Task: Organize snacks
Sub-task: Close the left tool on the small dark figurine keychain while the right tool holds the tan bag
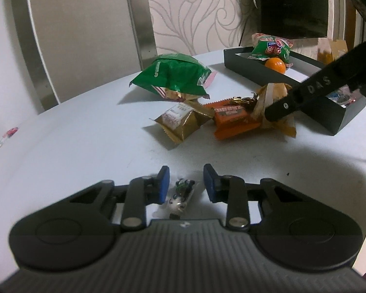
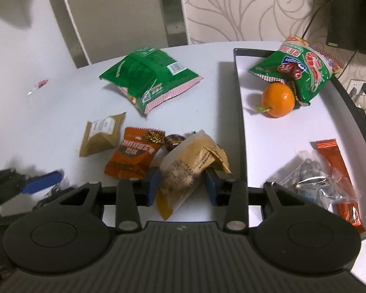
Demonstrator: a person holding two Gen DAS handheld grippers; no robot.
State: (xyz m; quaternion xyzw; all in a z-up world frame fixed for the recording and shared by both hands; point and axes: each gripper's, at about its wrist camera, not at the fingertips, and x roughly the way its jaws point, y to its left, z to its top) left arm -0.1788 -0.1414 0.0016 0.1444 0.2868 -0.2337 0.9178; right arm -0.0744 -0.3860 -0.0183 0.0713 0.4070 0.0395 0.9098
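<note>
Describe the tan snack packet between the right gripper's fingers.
The tan packet is a crinkly plastic wrapper, pale with small print on its upper face and yellow-orange at its lower end. It lies tilted on the white table just left of the black tray, its top overlapping the orange bar wrapper. The right gripper's blue fingers press its sides.

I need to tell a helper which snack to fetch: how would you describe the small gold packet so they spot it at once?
Start at the black tray, then look left across the white table to the cluster of wrappers. The small gold packet lies at the cluster's left end, beside the orange packet. Alone there, it is plain gold with a white label.
</note>
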